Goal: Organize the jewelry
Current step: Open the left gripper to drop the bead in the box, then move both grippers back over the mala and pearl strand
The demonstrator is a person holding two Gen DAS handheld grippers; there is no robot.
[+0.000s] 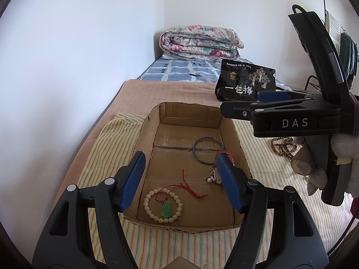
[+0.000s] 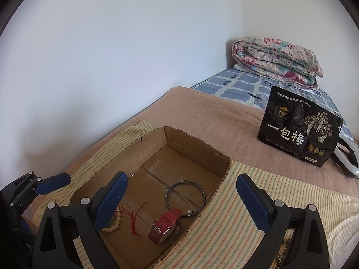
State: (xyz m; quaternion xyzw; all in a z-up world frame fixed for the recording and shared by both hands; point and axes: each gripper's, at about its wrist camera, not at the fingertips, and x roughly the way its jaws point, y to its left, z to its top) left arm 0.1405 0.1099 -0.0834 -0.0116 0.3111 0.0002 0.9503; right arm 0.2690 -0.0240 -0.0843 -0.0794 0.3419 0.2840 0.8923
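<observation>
Left gripper (image 1: 179, 179) hung released over cardboard box (image 1: 237, 134) | right gripper (image 2: 179, 197) released, empty | white bead bracelet (image 1: 163, 205), bangle (image 1: 208, 149), red watch (image 2: 167, 225) boxed | risk: brown beads (image 1: 283, 146) outside on striped cloth (image 1: 264, 157) could snag, spill.

red watch (image 2: 167, 225), green pendant (image 1: 166, 210), striped cloth (image 1: 157, 246)

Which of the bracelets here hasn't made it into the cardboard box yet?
The brown wooden bead string. It lies on the striped cloth right of the cardboard box, while the cream bead bracelet and dark bangle are inside.
</observation>
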